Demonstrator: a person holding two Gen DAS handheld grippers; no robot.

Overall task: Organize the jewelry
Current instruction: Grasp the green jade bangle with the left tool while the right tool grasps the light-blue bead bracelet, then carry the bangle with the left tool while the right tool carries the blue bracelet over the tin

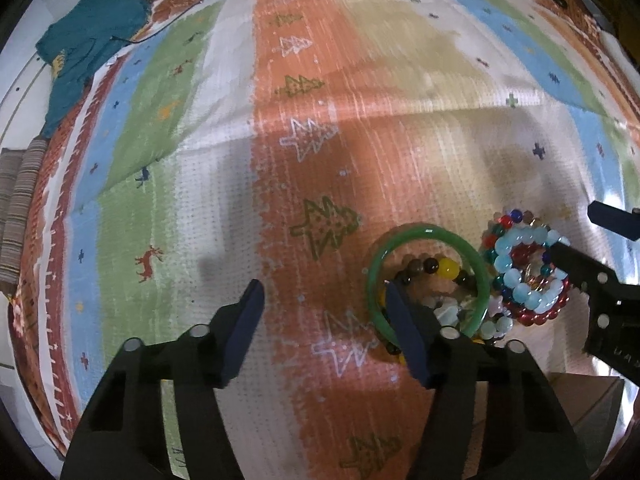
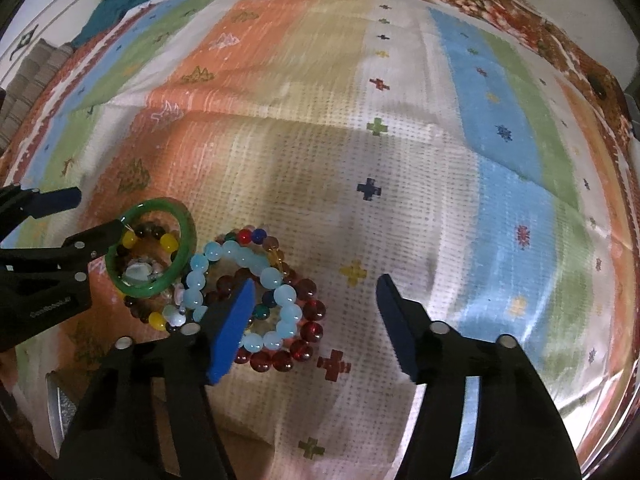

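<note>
Green glassy bangle [image 1: 428,280], smooth solid ring, sits right at your left gripper [image 1: 326,312]: the inner finger's tip lies over the bangle's near rim, the outer finger well off on bare cloth. Jaws abt half open, pads pressing on nothing, so nothing held yet. Inside and under the bangle lies a strand of brown and yellow round beads [image 1: 438,268].

Your right gripper [image 2: 316,312] is the same story: abt half open, empty. Its inner finger overlaps a stack of beaded bracelets, pale-blue translucent beads [image 2: 240,276] on top, dark-red glossy beads [image 2: 304,344] beneath, a multicolour strand [image 2: 256,238] at the far edge. The outer finger is apart from the stack, over cloth.

To do the pick well, I'd say: shift each gripper so one band sits btwn the pads, not under one fingertip. Take the bangle across its rim; it's hard and slick, so squeeze square or it may skid. Beads are round and loosely strung, likely to roll and drag neighbours, so grab only the top strand and lift straight up.

Beyond the fingers: woven striped cloth [image 2: 400,140], nubbly, with tree and cross motifs. Farthest out, a crumpled teal fabric [image 1: 88,40].
</note>
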